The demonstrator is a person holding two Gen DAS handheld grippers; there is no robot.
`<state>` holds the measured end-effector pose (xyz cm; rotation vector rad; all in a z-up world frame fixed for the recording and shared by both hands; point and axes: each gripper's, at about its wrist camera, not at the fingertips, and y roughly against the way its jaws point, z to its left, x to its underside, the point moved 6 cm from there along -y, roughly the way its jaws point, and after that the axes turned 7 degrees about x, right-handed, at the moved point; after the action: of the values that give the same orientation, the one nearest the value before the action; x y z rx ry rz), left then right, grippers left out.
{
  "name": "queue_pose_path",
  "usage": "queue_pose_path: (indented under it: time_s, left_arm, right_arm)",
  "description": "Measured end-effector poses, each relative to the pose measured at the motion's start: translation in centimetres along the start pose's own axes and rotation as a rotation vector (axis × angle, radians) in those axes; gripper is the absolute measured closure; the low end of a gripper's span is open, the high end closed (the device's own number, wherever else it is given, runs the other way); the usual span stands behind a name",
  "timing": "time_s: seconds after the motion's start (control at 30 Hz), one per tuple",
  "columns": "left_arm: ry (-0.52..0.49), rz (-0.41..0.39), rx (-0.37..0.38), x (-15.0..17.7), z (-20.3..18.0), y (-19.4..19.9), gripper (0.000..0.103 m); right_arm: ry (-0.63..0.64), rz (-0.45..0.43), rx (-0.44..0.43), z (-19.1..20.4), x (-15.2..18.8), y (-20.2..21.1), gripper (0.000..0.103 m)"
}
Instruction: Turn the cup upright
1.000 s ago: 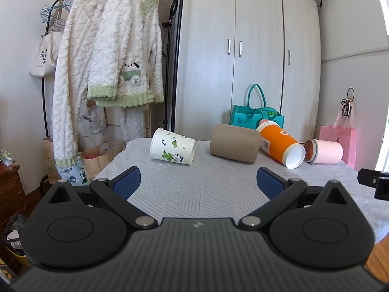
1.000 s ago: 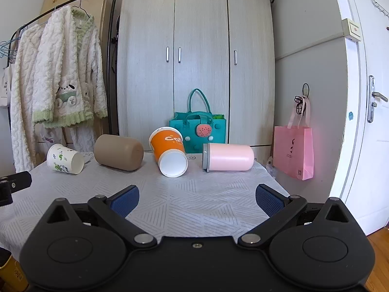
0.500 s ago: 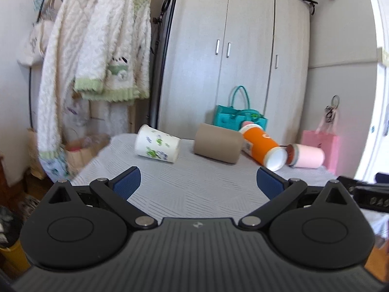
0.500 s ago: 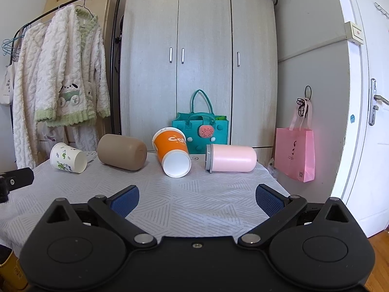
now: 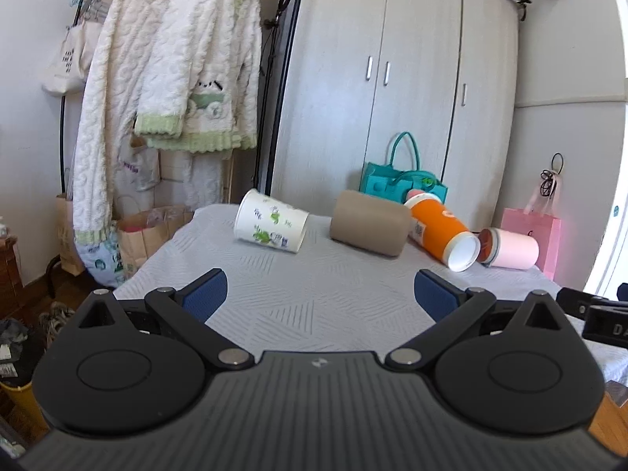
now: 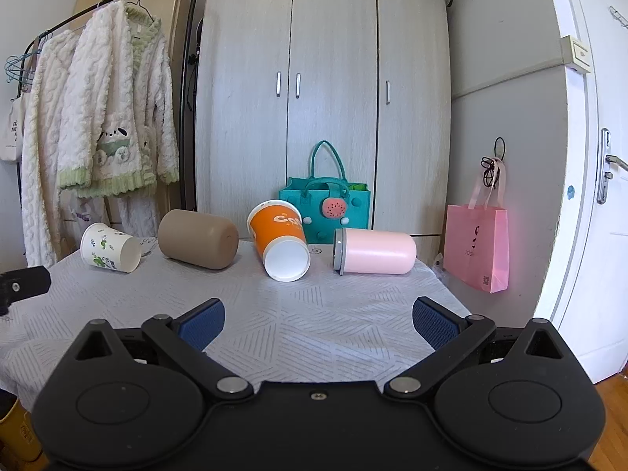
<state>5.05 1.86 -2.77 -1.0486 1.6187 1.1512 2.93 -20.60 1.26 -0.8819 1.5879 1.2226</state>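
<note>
Several cups lie on their sides in a row at the far side of a table with a grey patterned cloth (image 6: 314, 314): a white paper cup with green print (image 5: 271, 226) (image 6: 110, 248), a brown cup (image 5: 369, 228) (image 6: 198, 238), an orange paper cup (image 5: 443, 231) (image 6: 280, 241) and a pink tumbler with a grey lid (image 5: 508, 248) (image 6: 373, 251). My left gripper (image 5: 320, 294) is open and empty, short of the white and brown cups. My right gripper (image 6: 318, 318) is open and empty, short of the orange cup and the pink tumbler.
A wardrobe (image 6: 325, 98) stands behind the table, with a teal bag (image 6: 325, 212) at its foot. A clothes rack with white fleece garments (image 6: 106, 125) is at the left. A pink bag (image 6: 477, 247) hangs at the right by a white door (image 6: 596, 157).
The left gripper has swung and shifted, so the cups sit differently in its view and look a little nearer. The right gripper has edged slightly forward. Both stay open. The cups have not moved.
</note>
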Motion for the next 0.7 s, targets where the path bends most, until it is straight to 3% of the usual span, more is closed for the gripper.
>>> queue_pose_path:
  time_s: [0.7]
  left_arm:
    - [-0.024,0.023,0.003,0.1,-0.4,-0.8,0.000]
  right_arm:
    - [-0.001,0.039,-0.013,0.6,0.8,-1.7,0.000]
